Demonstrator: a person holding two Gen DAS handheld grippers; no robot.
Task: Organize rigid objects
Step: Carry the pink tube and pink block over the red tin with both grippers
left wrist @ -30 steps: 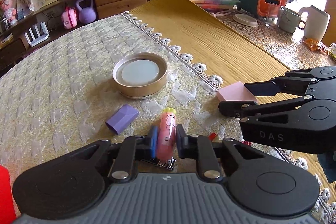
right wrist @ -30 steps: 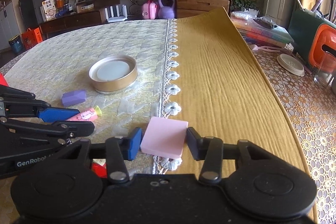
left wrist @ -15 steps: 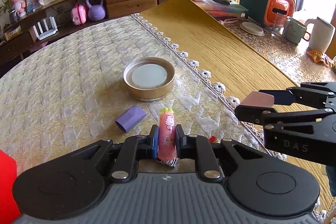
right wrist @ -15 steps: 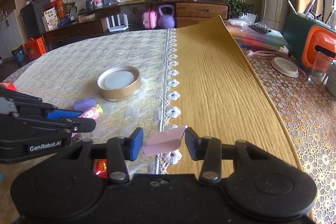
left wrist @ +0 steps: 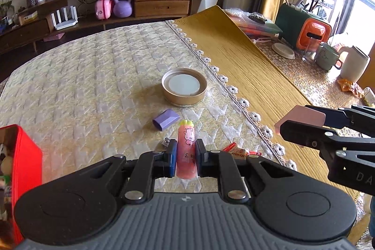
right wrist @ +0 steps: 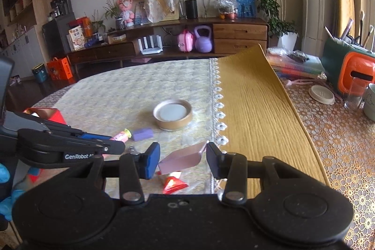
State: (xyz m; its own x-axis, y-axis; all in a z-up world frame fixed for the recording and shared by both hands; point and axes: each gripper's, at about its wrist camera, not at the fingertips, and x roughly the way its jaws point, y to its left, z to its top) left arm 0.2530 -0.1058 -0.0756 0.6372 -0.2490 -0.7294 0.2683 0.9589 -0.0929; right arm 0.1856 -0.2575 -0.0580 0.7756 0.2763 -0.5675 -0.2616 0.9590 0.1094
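Observation:
My left gripper point(left wrist: 185, 157) is shut on a pink tube point(left wrist: 185, 151) with a cartoon print and a green tip, held above the cloth. My right gripper point(right wrist: 182, 157) is shut on a flat pink square pad point(right wrist: 181, 157), tilted and lifted off the table; the pad also shows in the left wrist view point(left wrist: 302, 118). A purple block point(left wrist: 166, 121) lies on the cream cloth, and a round gold lid point(left wrist: 184, 86) sits beyond it. A red box point(left wrist: 20, 177) stands at the near left.
A small metal clip point(left wrist: 166, 141) and red candy wrappers point(right wrist: 174, 183) lie under the grippers. A mustard runner point(left wrist: 246, 62) covers the table's right half. Mugs point(left wrist: 327, 59), a white jug point(left wrist: 354, 67) and an orange-green container point(left wrist: 311, 33) stand at far right.
Both grippers have risen from the table with their objects: the left with the pink tube, the right with the pink pad, which now tilts. The red box has come into view at left.

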